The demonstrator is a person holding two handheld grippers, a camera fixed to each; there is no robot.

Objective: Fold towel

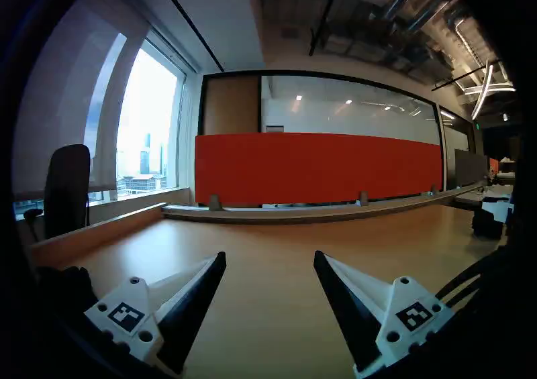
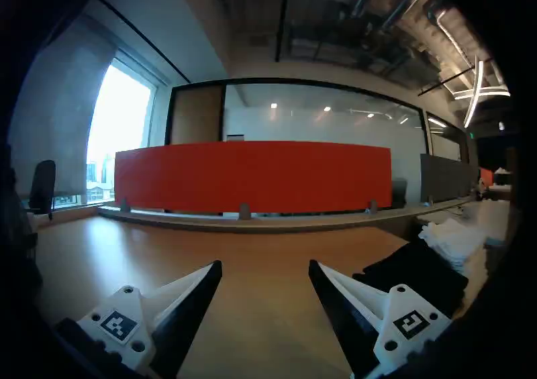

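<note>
The left gripper (image 1: 269,253) and right gripper (image 2: 264,263) hang over the counter (image 2: 255,298), fingers spread and empty. A black towel (image 2: 419,272) lies by the counter's right edge, just right of the right gripper, the nearer one, with white towels (image 2: 456,238) behind.

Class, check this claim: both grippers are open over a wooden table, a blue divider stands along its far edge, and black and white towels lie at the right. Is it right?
No. The divider is red, not blue, as the right gripper view shows; the rest stands.
</note>
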